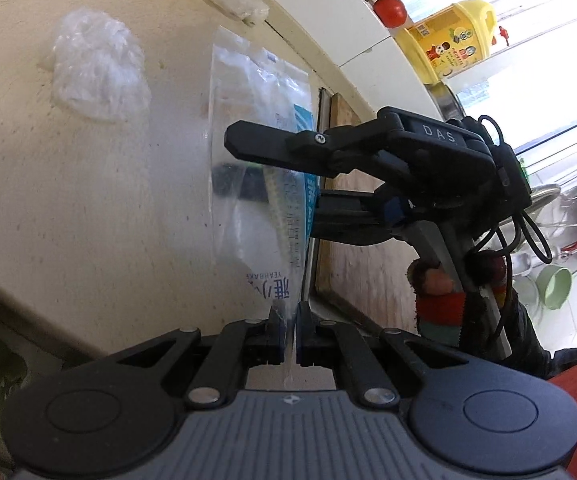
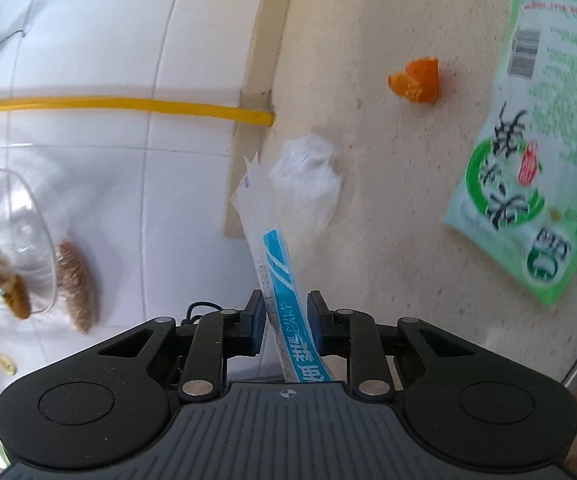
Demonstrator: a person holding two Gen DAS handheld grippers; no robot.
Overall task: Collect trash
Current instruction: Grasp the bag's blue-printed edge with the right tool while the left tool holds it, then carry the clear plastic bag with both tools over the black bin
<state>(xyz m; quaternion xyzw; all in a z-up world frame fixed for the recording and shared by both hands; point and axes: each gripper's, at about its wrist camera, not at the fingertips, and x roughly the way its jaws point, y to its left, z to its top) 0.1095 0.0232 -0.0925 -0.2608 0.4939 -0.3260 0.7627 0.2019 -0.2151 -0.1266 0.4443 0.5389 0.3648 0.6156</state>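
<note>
**Cake wrapper held between two grippers**

The left gripper point(image 1: 288, 338) pinches the bottom edge of a clear, blue-striped cake wrapper point(image 1: 264, 148). The right gripper point(image 2: 286, 326) stands parted around it, above the speckled counter point(image 2: 388, 200) beside crumpled plastic film point(image 2: 308, 168).

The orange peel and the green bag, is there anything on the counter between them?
No. In the right wrist view, only bare speckled counter lies between the orange peel and the green bag. The crumpled plastic sits off to the other side.
</note>
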